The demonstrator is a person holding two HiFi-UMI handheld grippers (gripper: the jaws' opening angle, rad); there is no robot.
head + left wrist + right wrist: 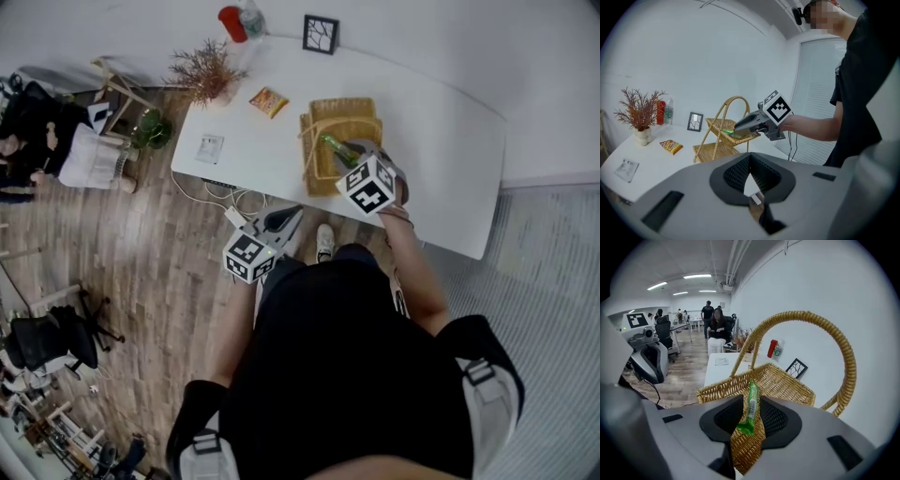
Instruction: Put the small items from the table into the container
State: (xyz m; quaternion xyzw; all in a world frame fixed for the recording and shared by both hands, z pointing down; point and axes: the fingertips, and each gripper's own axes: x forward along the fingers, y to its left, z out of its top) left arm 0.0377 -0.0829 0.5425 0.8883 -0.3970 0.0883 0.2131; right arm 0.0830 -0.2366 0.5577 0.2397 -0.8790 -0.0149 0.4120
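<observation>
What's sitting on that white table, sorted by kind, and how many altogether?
Packets: 3 (green packet, orange packet, clear packet)
Red canister: 1
Clear bottle: 1
Picture frame: 1
Vase of dried twigs: 1
Wicker basket: 1
Total: 8

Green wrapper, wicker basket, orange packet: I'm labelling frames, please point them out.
green wrapper (751,406), right gripper view, its middle
wicker basket (806,315), right gripper view, handle top
orange packet (268,101), head view, centre
</observation>
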